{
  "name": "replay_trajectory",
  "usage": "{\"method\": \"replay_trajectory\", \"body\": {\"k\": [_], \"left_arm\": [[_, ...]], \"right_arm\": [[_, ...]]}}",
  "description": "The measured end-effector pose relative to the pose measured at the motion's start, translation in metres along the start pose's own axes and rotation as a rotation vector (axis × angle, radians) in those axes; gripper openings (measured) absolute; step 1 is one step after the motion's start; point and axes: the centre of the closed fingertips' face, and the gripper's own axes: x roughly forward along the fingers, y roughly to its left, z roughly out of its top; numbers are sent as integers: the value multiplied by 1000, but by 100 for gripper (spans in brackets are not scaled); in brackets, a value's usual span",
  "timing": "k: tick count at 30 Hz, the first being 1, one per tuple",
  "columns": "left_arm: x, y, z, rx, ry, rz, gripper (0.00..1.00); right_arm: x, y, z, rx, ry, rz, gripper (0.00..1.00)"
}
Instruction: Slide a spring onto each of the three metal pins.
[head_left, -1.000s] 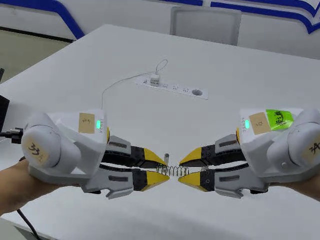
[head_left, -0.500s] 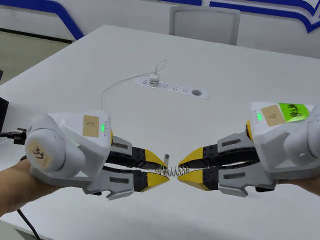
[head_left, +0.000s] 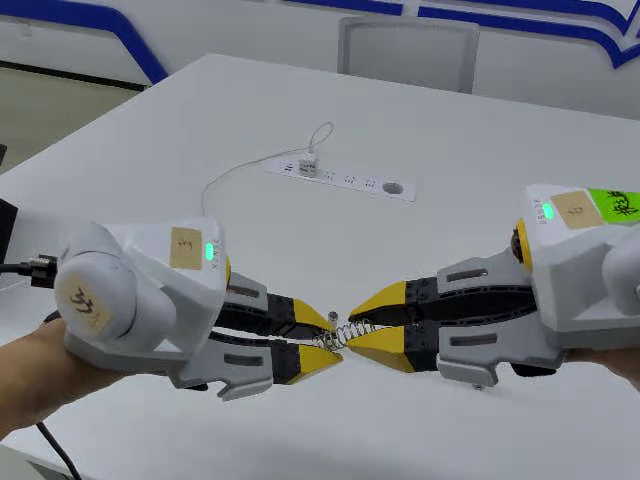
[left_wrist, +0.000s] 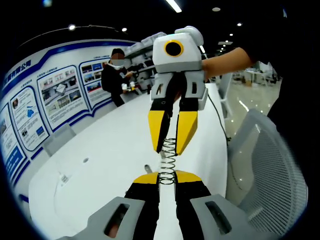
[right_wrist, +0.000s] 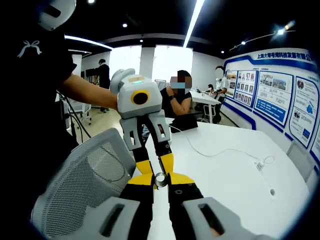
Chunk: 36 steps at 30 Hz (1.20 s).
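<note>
As the right gripper (head_left: 352, 328) closes in on the left gripper (head_left: 333, 340) above the white surface (head_left: 300, 90), the spring (head_left: 343, 330) held between them shows a shorter span than a second ago. Both grippers remain clamped on it, one at each end: the left gripper view has its own yellow tips pinched on the near coils while the right gripper bites the far end, and the right gripper view looks straight down the spring's bore, its jaws shut around the ring of wire. In the head view the right gripper now sits further toward the centre and slightly higher than before, its tips almost meeting those of the left. The spring hangs clear of the surface, carried wholly by the two grippers.

One metal pin (head_left: 331, 311) stands upright on the surface just behind the meeting tips, bare, with no spring on it; any other pins cannot be made out. A power strip (head_left: 345, 177) with its looped white cable (head_left: 240, 165) lies well apart, further back on the surface.

Whether the coils are being squeezed or the right gripper is simply taking a new hold closer in cannot be told. Either way, the narrowing gap suggests a handover or regrip in mid-air, with the actual threading not yet begun. The task appears to be at an early stage, and the next move likely calls for one gripper to let go so the open end can be lined up over the pin.
</note>
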Motion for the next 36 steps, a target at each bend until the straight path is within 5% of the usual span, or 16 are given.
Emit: {"method": "replay_trajectory", "body": {"k": [3, 17, 25, 30, 36], "left_arm": [[2, -2, 2, -1, -6, -4, 10], [0, 0, -4, -37, -3, -1, 11], [-7, 12, -15, -73, 0, 52, 14], [-17, 26, -13, -138, -58, 107, 21], [-29, 40, -19, -147, -47, 168, 34]], "right_arm": [[2, 0, 8, 32, -47, 2, 10], [11, -4, 10, 51, -28, -18, 9], [15, -18, 16, 58, -34, -41, 10], [14, -33, 20, 56, -33, -83, 10], [15, -58, 7, 95, 5, -129, 10]]}}
